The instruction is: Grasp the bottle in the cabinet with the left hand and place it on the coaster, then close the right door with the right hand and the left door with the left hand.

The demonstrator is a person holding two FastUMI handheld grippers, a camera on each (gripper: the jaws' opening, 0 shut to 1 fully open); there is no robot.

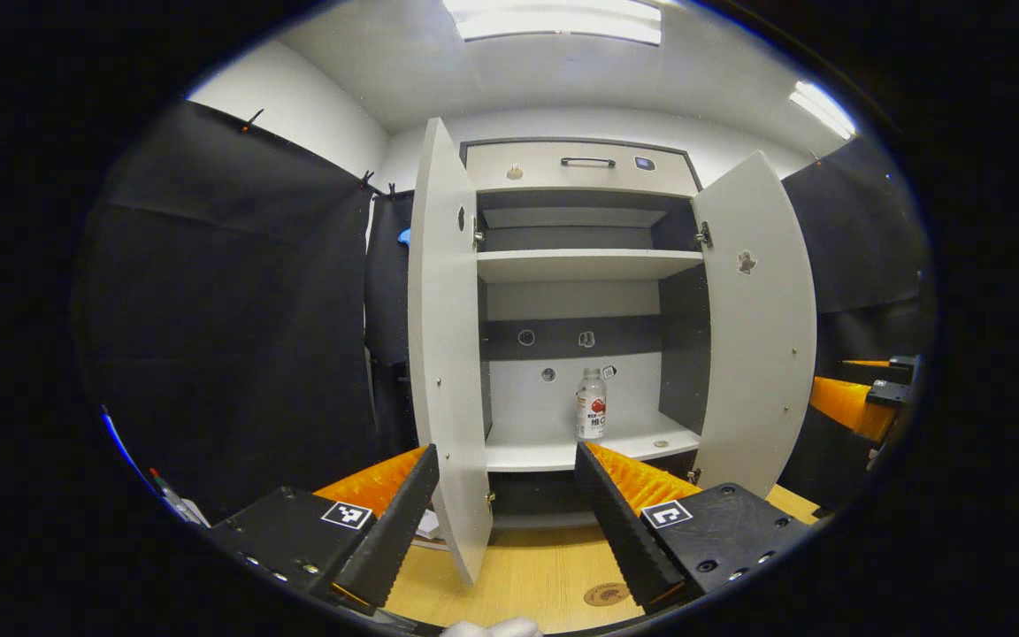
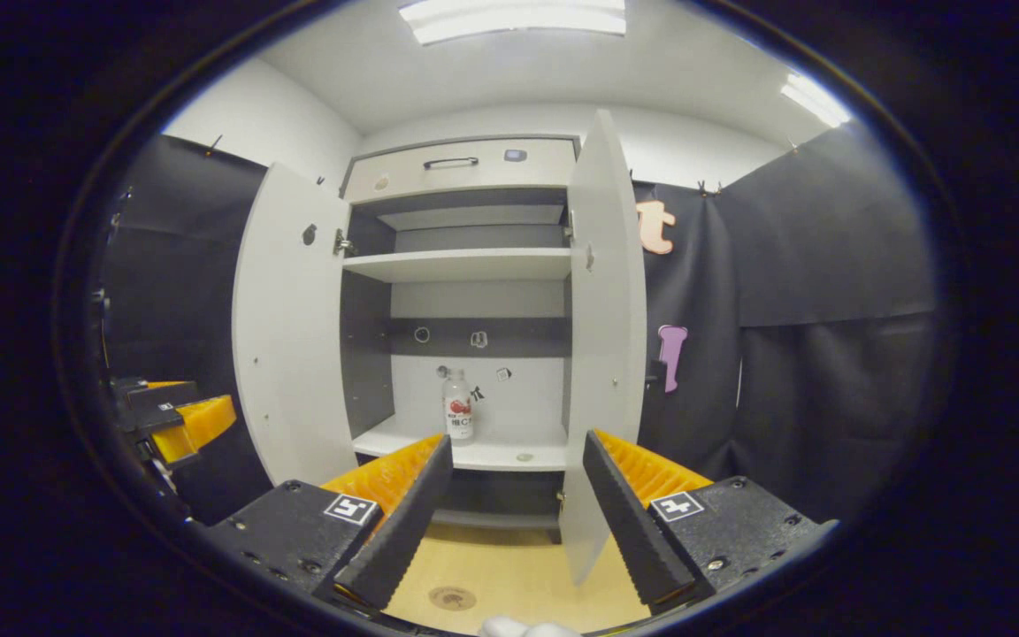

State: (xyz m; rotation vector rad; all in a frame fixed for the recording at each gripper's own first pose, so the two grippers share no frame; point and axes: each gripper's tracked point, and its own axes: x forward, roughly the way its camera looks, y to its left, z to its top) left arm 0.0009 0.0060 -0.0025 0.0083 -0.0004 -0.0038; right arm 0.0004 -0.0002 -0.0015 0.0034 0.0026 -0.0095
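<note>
Booth: black cloth walls around a wooden worktop (image 1: 518, 575), lit from ceiling panels.
Cabinet (image 1: 585, 168): stands at the far edge of the worktop, both doors swung wide, which leaves a straight path to the lower shelf.
Bottle (image 1: 591, 404): upright on the lower shelf, toward the back, at about 12 o'clock from the left tongs (image 1: 505, 500); also seen in the right gripper view (image 2: 457, 405).
Coaster (image 1: 606, 594): a small round disc lying on the worktop in front of the cabinet, near the 6 o'clock edge; nothing on it.
Left tongs: spread apart and holding nothing, well short of the shelf, seemingly lined up for the reach.
Right tongs (image 2: 517, 500): likewise spread and holding nothing, held back near the right door (image 2: 602, 354).
Left door (image 1: 448, 354): open, edge-on at 11 o'clock.
Stage: judging from this, the grasp has not yet begun.
</note>
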